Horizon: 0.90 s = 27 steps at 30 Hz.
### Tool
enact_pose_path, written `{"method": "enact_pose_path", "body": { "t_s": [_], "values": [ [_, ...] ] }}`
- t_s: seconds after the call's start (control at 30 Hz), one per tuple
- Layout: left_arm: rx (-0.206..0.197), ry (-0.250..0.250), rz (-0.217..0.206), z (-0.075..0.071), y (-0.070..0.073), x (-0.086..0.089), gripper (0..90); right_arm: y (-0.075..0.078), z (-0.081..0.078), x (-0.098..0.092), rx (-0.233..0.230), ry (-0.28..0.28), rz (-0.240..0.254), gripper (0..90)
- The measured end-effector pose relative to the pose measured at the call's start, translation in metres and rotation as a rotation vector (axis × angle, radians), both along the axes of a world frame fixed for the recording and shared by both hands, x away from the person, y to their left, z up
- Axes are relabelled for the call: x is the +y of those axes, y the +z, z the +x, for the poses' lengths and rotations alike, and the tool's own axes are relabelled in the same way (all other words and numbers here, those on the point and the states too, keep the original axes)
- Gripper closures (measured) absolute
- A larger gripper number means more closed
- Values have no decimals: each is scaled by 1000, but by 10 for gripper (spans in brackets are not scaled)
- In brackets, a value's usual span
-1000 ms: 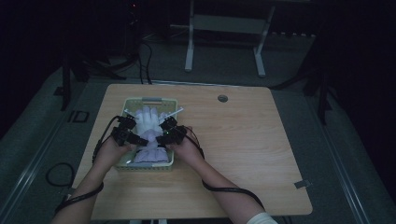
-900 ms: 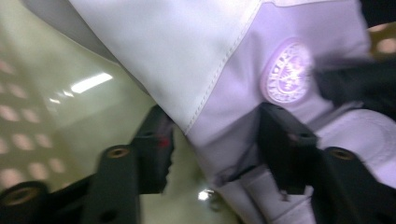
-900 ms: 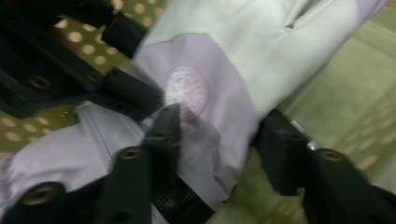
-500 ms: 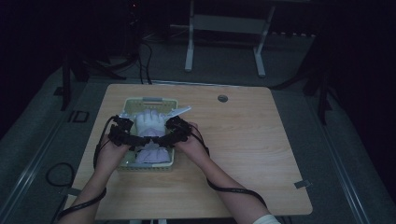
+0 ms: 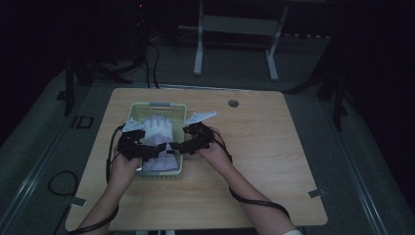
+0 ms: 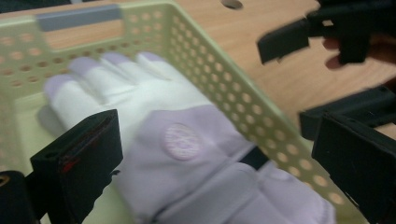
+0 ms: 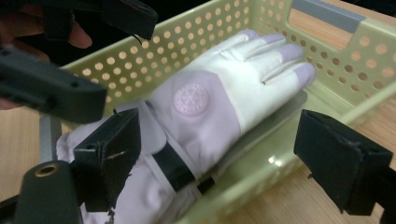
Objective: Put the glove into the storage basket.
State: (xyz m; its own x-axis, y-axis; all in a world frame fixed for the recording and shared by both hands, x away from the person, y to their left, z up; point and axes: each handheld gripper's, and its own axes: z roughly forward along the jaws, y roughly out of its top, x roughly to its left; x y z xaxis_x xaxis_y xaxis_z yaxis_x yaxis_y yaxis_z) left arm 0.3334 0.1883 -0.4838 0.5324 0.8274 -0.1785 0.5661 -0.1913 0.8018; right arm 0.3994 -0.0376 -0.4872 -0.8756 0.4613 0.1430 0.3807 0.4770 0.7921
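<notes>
High view: a white and lilac glove (image 5: 157, 137) lies inside the pale green basket (image 5: 157, 105) on the wooden table (image 5: 274, 147). Left gripper (image 5: 155, 151) and right gripper (image 5: 177, 147) hover over the basket's near end, jaws spread wide, gripping nothing.

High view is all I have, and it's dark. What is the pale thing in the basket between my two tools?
Observer: A glove, white with lilac fingertips and a round lilac badge on its back, lying flat in the basket.
Operator: Is either tool gripping it?
Observer: No. The right tool has its jaws spread wide, one over the cuff and one outside the basket's wall.
Operator: And the left tool?
Observer: The left tool is open too, its jaws spread either side of the glove's cuff end.
Operator: Anything on the cuff?
Observer: A black strap crosses the wrist.
</notes>
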Motion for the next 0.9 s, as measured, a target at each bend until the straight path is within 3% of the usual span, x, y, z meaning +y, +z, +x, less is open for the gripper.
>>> {"method": "enact_pose_path", "body": {
  "t_s": [0.2,0.43,0.53,0.9],
  "values": [
    [-23,-59,-3,-7,6,-23,21,1,-3,-18,1,7,5,149],
    [-51,-142,-58,-18,9,-51,22,4,-9,-47,-13,7,-9,149],
    [-56,-206,-80,-22,9,-66,22,4,-11,-60,-21,0,-14,149],
    [-77,-324,-97,-36,10,-113,22,-3,-23,-115,-16,-42,-6,148]
  ]
}}
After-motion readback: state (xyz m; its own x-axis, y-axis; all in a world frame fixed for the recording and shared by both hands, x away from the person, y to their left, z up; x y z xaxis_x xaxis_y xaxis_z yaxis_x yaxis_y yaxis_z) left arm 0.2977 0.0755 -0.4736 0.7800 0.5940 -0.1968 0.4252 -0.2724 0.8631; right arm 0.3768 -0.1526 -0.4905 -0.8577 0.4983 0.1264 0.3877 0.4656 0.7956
